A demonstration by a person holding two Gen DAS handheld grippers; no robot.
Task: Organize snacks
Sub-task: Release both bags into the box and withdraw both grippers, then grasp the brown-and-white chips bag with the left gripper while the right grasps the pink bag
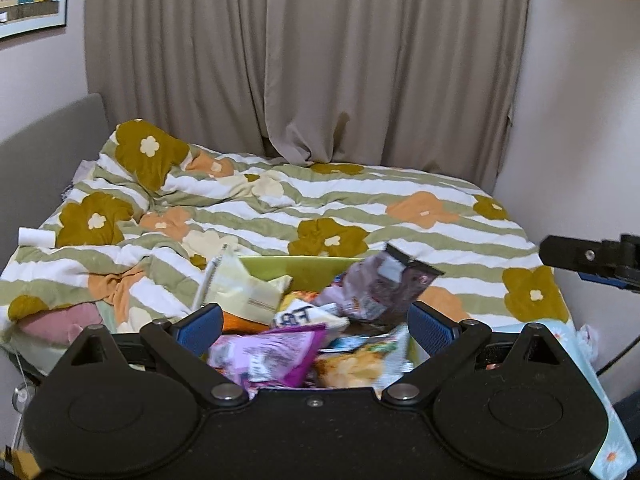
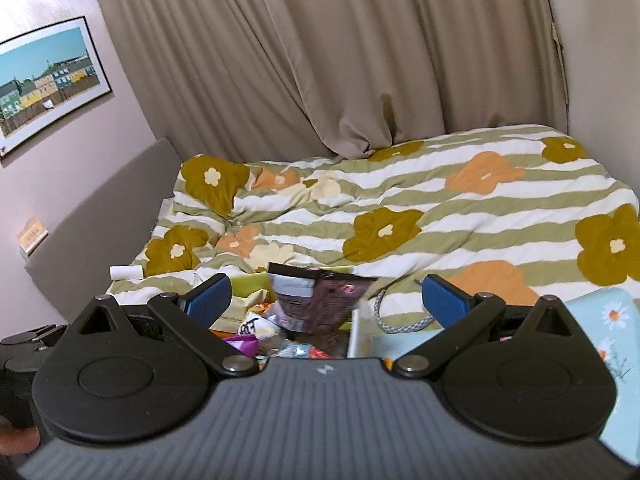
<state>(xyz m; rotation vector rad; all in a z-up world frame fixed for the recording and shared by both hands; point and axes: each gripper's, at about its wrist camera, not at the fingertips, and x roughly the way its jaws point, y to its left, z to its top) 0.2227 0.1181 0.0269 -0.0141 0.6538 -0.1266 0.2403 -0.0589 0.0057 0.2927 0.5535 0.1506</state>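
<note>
A lime-green bin (image 1: 296, 266) on the bed holds several snack packets: a pale yellow pack (image 1: 240, 288), a dark maroon pouch (image 1: 384, 288), a purple packet (image 1: 272, 356) and a chips bag (image 1: 360, 364). My left gripper (image 1: 316, 326) hangs open just above the heap, nothing between its blue pads. In the right wrist view the same bin (image 2: 248, 284) and maroon pouch (image 2: 320, 300) lie ahead of my right gripper (image 2: 326, 300), which is open and holds nothing. The right gripper's finger (image 1: 592, 258) also shows at the left view's right edge.
A striped, flowered quilt (image 2: 440, 216) covers the bed, with beige curtains (image 1: 304, 60) behind. A white box wall (image 2: 354, 334) and braided cable (image 2: 400, 320) lie right of the bin. A light-blue daisy cloth (image 2: 608, 328) sits at right, a white roll (image 1: 36, 237) at left.
</note>
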